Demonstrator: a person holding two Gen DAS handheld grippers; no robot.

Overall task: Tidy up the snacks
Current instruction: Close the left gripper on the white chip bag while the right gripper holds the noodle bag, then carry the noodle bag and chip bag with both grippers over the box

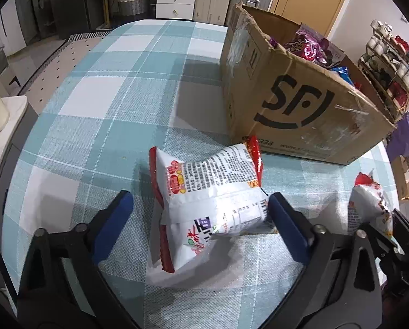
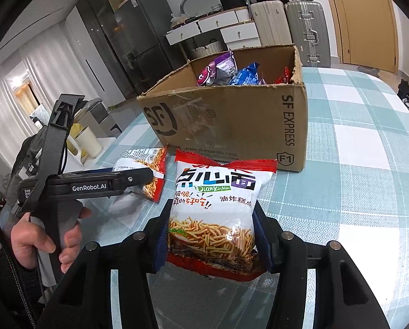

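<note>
Meanwhile, right tongs (image 2: pixel 212 235) tight on noodle bag (image 2: pixel 215 208); left tongs (image 1: pixel 201 213) wide.

**Two noodle-snack packets and a carton**

We see a white-and-red packet (image 1: pixel 212 203) lying crumpled, back side up, on the checked cloth. A matching packet (image 2: pixel 212 216) stands upright, front showing. At one o'clock sits the open cardboard box (image 1: pixel 295 104), holding purple, blue and red snacks (image 2: pixel 226 72).

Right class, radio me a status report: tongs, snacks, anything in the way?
Left tongs open around a noodle snack bag on the table. Right tongs shut on second noodle bag. SF Express box ahead, unobstructed.
</note>
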